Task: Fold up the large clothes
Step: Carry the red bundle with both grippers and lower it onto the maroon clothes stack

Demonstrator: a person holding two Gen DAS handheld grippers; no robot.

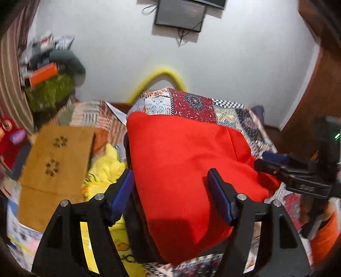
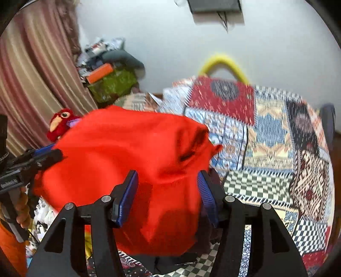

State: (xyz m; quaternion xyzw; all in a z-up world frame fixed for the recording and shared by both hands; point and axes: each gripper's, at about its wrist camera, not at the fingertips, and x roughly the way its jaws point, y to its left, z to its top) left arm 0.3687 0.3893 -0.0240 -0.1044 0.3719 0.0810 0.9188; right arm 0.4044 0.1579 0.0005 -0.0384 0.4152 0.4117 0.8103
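Both the left gripper (image 1: 170, 191) and right gripper (image 2: 167, 197) stood open, gripping nothing, above the bright red folded cloth garment (image 1: 187, 170); flattening it evenly seemed wise.

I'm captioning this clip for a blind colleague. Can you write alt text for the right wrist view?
A bright red garment lies bunched on a patchwork bedspread, between the open blue-padded jaws of the right gripper, which do not press on it. The left gripper reaches in from the left edge at the cloth's side. Behind are a red plush bird, striped curtains and a white wall.

Wall screen (image 2: 215, 6) cut off; patchwork quilt (image 2: 272, 127) blurred.
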